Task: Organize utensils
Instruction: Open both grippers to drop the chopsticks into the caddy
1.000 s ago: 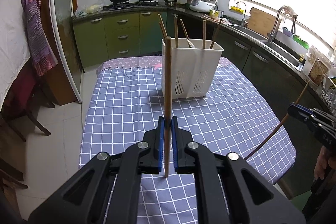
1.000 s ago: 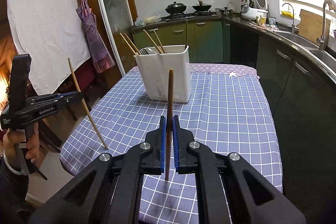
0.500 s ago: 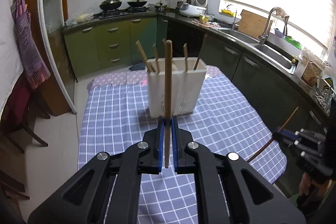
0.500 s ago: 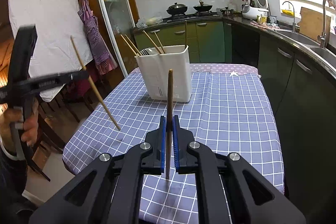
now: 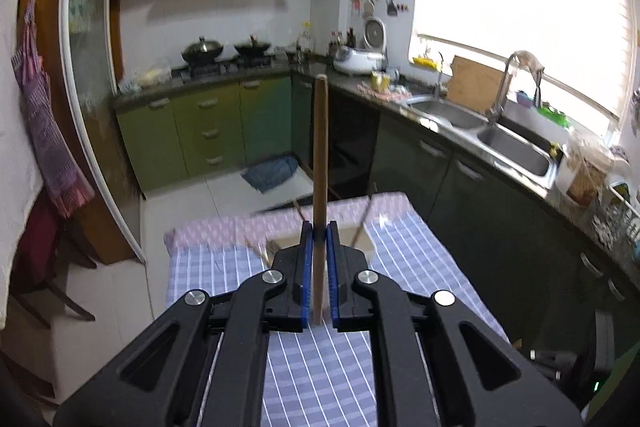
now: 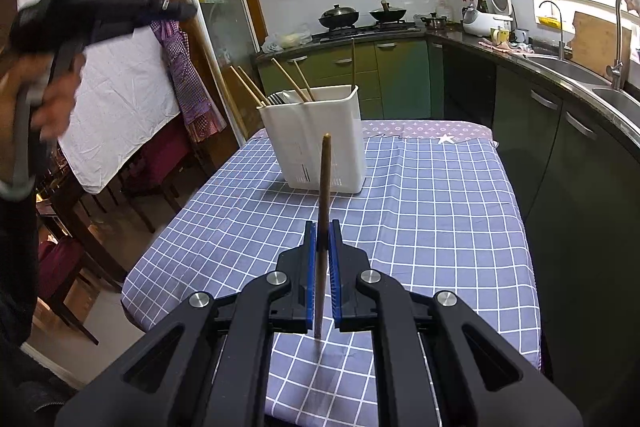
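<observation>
Clearly it's only partly done: several chopsticks already stand in the white holder [image 6: 320,143] on the checked tablecloth [image 6: 432,211], yet the left gripper [image 5: 317,247] pinches one chopstick [image 5: 320,163] upright above the holder, and the right gripper [image 6: 322,247] pinches another chopstick [image 6: 323,203] short of it. Only the right wrist view shows the holder whole; the left one mostly hides it behind its fingers

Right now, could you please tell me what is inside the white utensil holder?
Wooden chopsticks stick out of the white utensil holder, with metal cutlery at its rim. Its walls hide their lower ends.
</observation>
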{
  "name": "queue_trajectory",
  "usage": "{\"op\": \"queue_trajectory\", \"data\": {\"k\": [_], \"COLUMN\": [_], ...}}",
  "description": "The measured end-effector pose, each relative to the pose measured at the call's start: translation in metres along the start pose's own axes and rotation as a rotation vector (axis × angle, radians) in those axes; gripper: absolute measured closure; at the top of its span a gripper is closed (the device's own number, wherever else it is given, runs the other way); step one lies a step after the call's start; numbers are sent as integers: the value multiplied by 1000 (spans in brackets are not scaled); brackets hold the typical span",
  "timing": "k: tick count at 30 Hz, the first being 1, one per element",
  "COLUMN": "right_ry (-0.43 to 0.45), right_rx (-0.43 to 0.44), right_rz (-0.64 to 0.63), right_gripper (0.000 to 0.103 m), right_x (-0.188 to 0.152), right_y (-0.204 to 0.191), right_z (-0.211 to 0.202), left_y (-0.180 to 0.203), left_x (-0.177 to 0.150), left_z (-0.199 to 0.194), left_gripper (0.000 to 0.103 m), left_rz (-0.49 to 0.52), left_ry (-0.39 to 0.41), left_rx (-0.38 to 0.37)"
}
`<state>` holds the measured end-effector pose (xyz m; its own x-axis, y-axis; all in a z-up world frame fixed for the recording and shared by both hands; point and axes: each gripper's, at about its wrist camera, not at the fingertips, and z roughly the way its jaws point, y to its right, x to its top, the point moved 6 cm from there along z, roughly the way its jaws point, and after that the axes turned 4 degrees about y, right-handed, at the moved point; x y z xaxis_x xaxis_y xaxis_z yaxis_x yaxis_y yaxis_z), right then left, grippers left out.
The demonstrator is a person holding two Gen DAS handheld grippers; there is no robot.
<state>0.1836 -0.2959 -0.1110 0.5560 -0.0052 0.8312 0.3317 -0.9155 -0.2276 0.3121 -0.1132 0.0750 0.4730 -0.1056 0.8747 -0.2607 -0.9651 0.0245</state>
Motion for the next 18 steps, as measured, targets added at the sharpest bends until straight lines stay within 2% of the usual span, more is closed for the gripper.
{"op": "queue_trajectory", "data": {"k": [3,9,12,18], "right_ry": [1,1,0,1], "right_rx": [1,4,4,2], "right_rz": [0,1,3,13], "right_gripper": [96,96,96,96], "right_x": [0,-1,-1,-1], "right_y": [-1,0,1,3], "right_z": [0,-1,-1,0], "left_y": [-2,-7,-10,-15], "left_x": [25,45,40,10], "left_z": [7,44,66,111], "left_gripper": [96,96,96,96], "left_rz": [-4,-43,-55,-48], "left_ry": [47,62,27,-65], "left_rx": [32,58,66,100]}}
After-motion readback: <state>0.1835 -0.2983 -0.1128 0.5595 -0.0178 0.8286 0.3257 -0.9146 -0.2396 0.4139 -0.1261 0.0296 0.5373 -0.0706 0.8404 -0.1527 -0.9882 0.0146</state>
